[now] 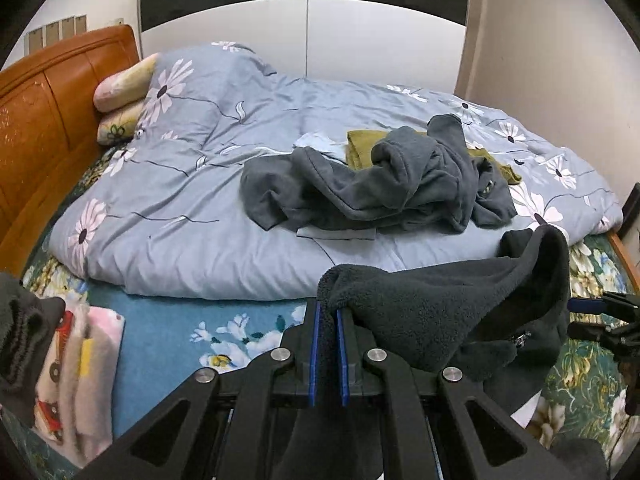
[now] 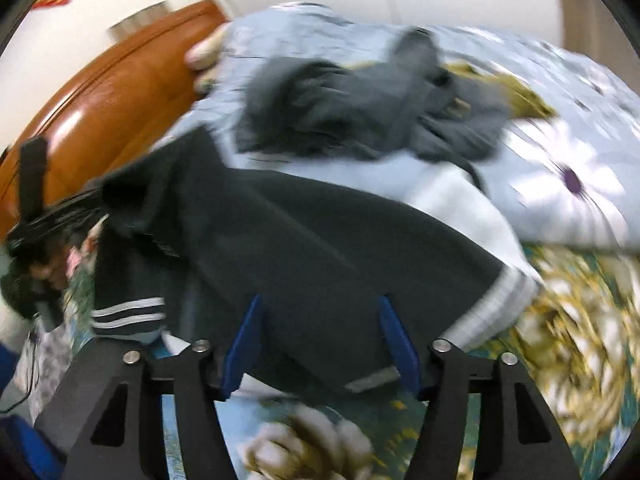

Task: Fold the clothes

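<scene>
Currently a dark fleece garment (image 1: 440, 312) is lifted over the bed's near edge, pinched by the clenched left gripper (image 1: 331, 320) w/ right gripper (image 2: 320, 340) released; next, a free corner must be re-grasped.

Motion blur smears the right wrist view; the dark jacket (image 2: 320, 240) hides the bedding beneath.

Orange wooden headboard (image 1: 48, 92), white wardrobe (image 1: 304, 32)
</scene>
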A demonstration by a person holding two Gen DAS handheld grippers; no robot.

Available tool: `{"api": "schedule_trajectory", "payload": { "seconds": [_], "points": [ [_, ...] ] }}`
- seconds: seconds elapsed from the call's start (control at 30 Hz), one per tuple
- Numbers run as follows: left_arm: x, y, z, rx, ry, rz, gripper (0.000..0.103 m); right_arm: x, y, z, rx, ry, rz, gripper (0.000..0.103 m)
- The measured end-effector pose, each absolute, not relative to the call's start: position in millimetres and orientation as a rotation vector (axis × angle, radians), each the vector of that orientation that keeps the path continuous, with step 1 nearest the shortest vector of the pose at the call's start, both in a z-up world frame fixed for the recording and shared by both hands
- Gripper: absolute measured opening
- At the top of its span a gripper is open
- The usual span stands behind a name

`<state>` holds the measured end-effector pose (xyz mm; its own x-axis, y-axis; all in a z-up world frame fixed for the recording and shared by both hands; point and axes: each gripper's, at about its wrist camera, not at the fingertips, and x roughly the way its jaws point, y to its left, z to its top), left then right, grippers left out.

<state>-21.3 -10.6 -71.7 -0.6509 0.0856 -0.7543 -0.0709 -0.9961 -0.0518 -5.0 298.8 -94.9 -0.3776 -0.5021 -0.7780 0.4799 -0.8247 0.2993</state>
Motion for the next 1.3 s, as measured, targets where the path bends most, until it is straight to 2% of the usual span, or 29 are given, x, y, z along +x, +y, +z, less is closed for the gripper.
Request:
{"api": "schedule_trajectory", "payload": {
  "seconds": [0.2, 0.23, 0.3, 0.37, 0.4, 0.53, 0.83, 0.9, 1.07, 1.1, 1.2, 1.3],
  "points": [
    [-14, -5, -64, -1.245, -0.013, 2.750, 0.008, -19, 257, -115, 1.332, 0.086, -2.199, 0.063],
    [-12, -3, -61, -1.237, -0.006, 2.745, 0.008, -22, 255, -118, 1.356, 0.088, -2.218, 0.058],
    [-7, 2, -56, -1.217, 0.016, 2.738, 0.008, -26, 257, -118, 1.386, 0.034, -2.259, 0.023],
    [-1, 9, -47, -1.182, 0.048, 2.733, 0.008, -29, 261, -115, 1.408, -0.047, -2.300, 0.012],
    [3, 12, -42, -1.158, 0.065, 2.735, 0.008, -30, 264, -111, 1.409, -0.086, -2.322, 0.010],
    [20, 21, -7, -1.020, 0.115, 2.761, 0.008, -23, 273, -67, 1.290, -0.151, -2.451, 0.009],
    [60, 35, 112, -0.564, 0.165, 2.845, 0.007, 22, 297, 80, 0.850, -0.262, -2.699, 0.009],
    [74, 34, 141, -0.420, 0.163, 2.865, 0.000, 37, 303, 113, 0.752, -0.287, -2.736, 0.009],
    [106, 19, 220, -0.160, 0.064, 2.832, 0.000, 64, 299, 170, 0.628, -0.268, -2.755, 0.009],
    [107, 18, 225, -0.160, 0.064, 2.829, 0.000, 69, 295, 175, 0.621, -0.240, -2.759, 0.004],
    [106, 14, 220, -0.236, 0.063, 2.832, 0.000, 86, 289, 186, 0.578, -0.200, -2.777, 0.001],
    [88, 9, 176, -0.467, 0.034, 2.825, 0.001, 86, 292, 184, 0.619, -0.195, -2.779, 0.001]
  ]
}}
